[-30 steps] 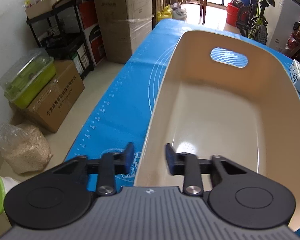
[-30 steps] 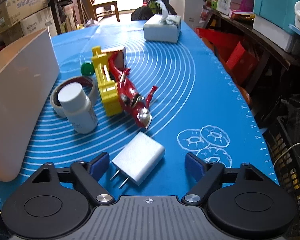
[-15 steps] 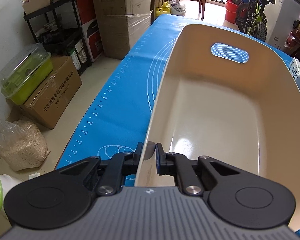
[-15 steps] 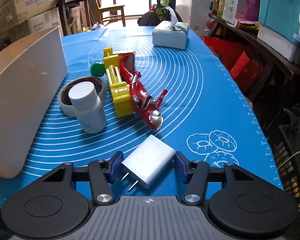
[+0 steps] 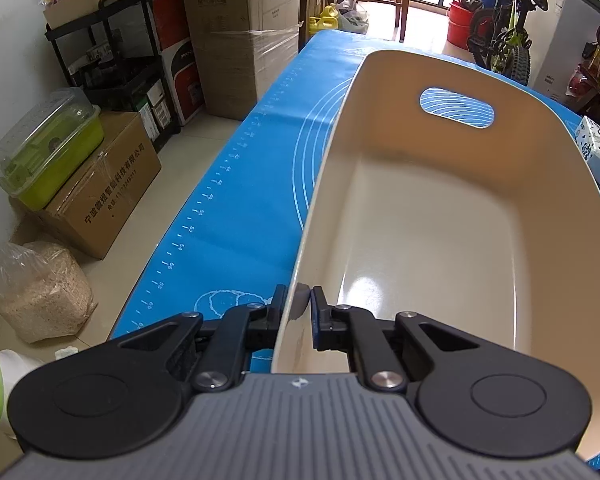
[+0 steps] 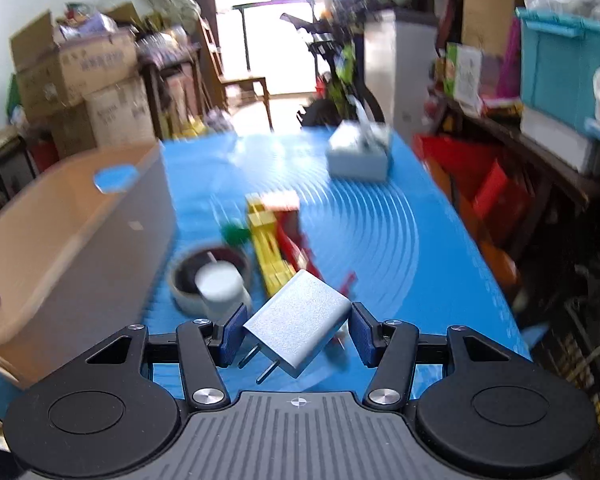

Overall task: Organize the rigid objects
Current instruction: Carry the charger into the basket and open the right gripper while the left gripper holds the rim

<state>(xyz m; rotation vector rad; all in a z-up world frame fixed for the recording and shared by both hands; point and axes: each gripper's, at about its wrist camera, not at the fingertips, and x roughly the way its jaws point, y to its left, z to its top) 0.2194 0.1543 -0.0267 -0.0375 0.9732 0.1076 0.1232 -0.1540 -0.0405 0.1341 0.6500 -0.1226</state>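
Observation:
A cream plastic bin (image 5: pixel 432 216) with a handle hole stands on the blue mat (image 5: pixel 260 168). My left gripper (image 5: pixel 299 314) is shut on the bin's near left rim, one finger inside, one outside. My right gripper (image 6: pixel 298 330) is shut on a white plug charger (image 6: pixel 298 322) and holds it above the mat, prongs toward me. Below it lie a white bottle (image 6: pixel 220 286), a tape roll (image 6: pixel 188 276), a yellow toy (image 6: pixel 268 248), a red toy (image 6: pixel 296 240) and a green ball (image 6: pixel 234 234). The bin (image 6: pixel 72 240) stands to their left.
A tissue box (image 6: pixel 358 154) sits far on the mat and shows at the right edge of the left wrist view (image 5: pixel 598 152). Cardboard boxes (image 5: pixel 100 188), a black shelf (image 5: pixel 112 60) and a grain bag (image 5: pixel 40 292) stand on the floor left of the table. Shelves with bins (image 6: pixel 560 80) line the right.
My right gripper closed on the charger and lifted it off the mat; the view is blurred with motion. My left gripper closed on the bin's rim and stays there.

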